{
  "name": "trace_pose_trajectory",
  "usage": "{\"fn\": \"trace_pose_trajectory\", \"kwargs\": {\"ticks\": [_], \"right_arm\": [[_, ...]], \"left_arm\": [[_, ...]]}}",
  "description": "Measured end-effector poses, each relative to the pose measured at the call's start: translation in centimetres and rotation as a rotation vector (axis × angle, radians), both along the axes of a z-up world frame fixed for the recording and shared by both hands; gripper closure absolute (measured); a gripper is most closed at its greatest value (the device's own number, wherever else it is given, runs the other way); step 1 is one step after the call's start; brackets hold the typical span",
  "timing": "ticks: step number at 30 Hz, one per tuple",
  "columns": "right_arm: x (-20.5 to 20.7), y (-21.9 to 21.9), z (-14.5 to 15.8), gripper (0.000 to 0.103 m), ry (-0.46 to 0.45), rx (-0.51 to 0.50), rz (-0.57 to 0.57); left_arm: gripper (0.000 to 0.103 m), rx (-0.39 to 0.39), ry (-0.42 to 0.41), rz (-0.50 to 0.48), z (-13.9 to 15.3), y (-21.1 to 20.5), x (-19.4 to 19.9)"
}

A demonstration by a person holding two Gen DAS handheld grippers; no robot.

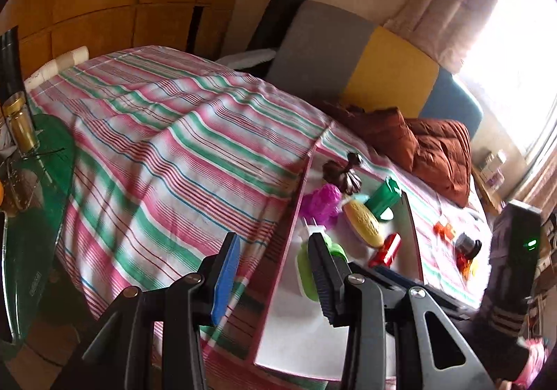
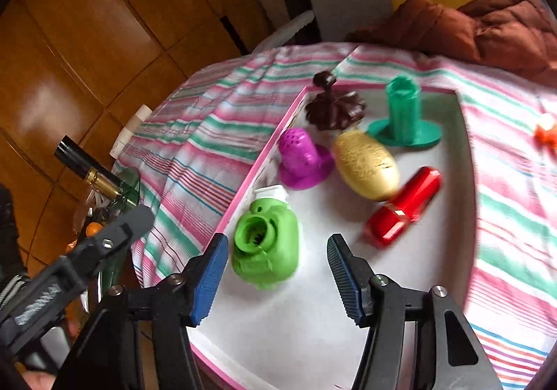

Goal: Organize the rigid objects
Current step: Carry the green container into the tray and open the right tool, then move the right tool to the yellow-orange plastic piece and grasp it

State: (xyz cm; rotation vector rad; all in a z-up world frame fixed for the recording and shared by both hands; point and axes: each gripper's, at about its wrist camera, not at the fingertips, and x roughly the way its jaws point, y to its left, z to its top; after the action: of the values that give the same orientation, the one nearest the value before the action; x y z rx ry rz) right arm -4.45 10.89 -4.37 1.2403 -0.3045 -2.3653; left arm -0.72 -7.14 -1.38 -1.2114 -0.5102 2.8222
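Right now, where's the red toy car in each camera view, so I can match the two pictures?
Left wrist view: the red toy car lies right of centre in the tray, beyond the black pad of the left hand-held gripper.
Right wrist view: the red toy car lies right of centre, beyond the right hand-held gripper.
Shared landmark: the yellow egg-shaped piece lies just beyond the car in both.

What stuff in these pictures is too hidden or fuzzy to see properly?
- Left wrist view: light green plastic toy, half hidden behind the left claw.
- Left wrist view: small orange and dark things on the striped cloth, blurred and tiny.
- Right wrist view: orange thing, blurred, cut by the edge.
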Motion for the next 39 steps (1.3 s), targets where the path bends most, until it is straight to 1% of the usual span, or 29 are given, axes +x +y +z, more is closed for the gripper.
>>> {"fn": "trace_pose_trajectory", "kwargs": {"ticks": [5,8,10,15,18,24,26,28,30,33,35,37,39], "right_arm": [[1.1,1.4,1.5,0.034,0.063,0.025,-0.033],[1.7,2.8,2.3,0.034,0.102,0.065,-0.058],[2.0,4.2,2.7,0.034,0.115,0.083,-0.095],[2.0,7.9,2.7,0.034,0.094,0.101,-0.181],[2.2,10.2,2.3,0.034,0.089,0.137,-0.229],[2.5,15.6,0.5,0.034,0.049,0.224,-0.322],[2.4,17.6,0.1,0.034,0.051,0.272,-0.378],[2.1,20.1,0.1,0.034,0.057,0.334,-0.471],[1.4,23.1,0.2,0.034,0.048,0.375,-0.576],[0.1,27.7,0.2,0.034,-0.003,0.359,-0.717],[-0.6,30.0,0.2,0.034,-0.029,0.351,-0.780],[-1.6,31.7,0.1,0.034,-0.041,0.353,-0.816],[-2.5,32.8,0.0,0.034,-0.045,0.350,-0.824]], "left_arm": [[0.062,0.011,-0.001,-0.090,-0.3,1.8,0.2],[0.062,0.017,-0.002,-0.150,-0.4,3.0,0.3],[0.062,0.015,-0.012,-0.183,-0.5,3.8,0.4],[0.062,0.016,-0.013,-0.240,-0.6,5.4,0.9],[0.062,0.020,-0.003,-0.275,-0.5,6.3,1.3],[0.062,0.007,0.017,-0.377,-0.3,8.6,2.2],[0.062,0.003,0.020,-0.404,-0.3,9.4,2.5],[0.062,-0.001,0.018,-0.427,-0.3,10.2,2.7],[0.062,-0.005,0.020,-0.444,-0.2,10.9,2.9],[0.062,-0.008,0.014,-0.463,-0.1,11.8,3.0],[0.062,0.000,0.003,-0.472,0.0,12.3,2.9],[0.062,0.015,-0.011,-0.486,0.2,12.8,2.7],[0.062,0.020,-0.017,-0.496,0.3,13.2,2.7]]}}
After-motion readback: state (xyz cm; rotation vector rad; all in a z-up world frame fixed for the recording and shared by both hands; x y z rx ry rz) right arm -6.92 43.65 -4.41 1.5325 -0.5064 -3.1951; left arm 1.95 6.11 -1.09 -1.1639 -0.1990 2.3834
